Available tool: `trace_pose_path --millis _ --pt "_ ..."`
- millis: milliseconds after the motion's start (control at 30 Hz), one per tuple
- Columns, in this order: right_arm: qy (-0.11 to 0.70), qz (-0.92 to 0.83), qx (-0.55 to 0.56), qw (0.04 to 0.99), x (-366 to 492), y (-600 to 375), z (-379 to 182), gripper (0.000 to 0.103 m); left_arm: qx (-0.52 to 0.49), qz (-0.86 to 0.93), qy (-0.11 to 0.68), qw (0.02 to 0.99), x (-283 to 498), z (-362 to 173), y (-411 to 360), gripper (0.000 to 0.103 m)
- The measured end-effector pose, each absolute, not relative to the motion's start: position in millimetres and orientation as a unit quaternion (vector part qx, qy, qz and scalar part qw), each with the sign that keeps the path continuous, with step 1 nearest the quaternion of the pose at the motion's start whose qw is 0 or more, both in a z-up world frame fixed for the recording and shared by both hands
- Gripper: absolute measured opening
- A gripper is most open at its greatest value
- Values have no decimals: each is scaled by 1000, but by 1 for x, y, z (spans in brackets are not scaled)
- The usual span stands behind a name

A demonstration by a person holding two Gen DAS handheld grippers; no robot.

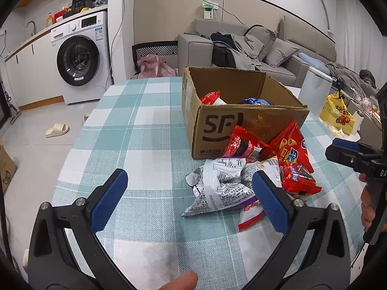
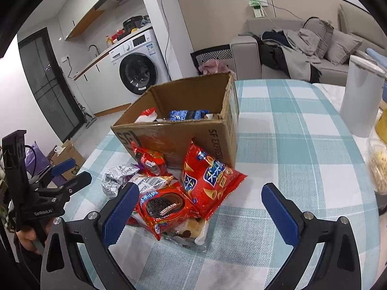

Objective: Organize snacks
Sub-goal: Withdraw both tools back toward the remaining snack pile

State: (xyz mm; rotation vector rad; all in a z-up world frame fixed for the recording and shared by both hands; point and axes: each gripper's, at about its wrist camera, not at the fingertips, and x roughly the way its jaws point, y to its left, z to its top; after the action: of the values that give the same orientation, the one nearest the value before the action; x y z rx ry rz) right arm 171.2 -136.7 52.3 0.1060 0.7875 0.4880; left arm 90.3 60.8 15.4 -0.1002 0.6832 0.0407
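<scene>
Both tools are held spread and empty: the right gripper (image 2: pixel 200 210) just short of the snack pile (image 2: pixel 174 191), the left gripper (image 1: pixel 191 198) at its left edge. The pile is heaped against the near wall of the cardboard box (image 2: pixel 183 130), apparently for loading; several packets are already inside. A white canister (image 2: pixel 360 96) stands right of the box, clear of the approach.

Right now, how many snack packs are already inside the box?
2 visible: a red-and-white pack at the left of the cardboard box, and a blue pack near its middle. More may be hidden below the wall.
</scene>
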Motion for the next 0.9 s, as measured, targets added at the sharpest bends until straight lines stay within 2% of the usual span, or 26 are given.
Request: trace_pose_path --millis 567,900 --pt "433 304 52 847 171 -99 19 102 -47 13 359 932 104 -7 54 102" --pt "433 316 60 842 168 -97 17 92 -49 16 362 931 106 -11 56 102"
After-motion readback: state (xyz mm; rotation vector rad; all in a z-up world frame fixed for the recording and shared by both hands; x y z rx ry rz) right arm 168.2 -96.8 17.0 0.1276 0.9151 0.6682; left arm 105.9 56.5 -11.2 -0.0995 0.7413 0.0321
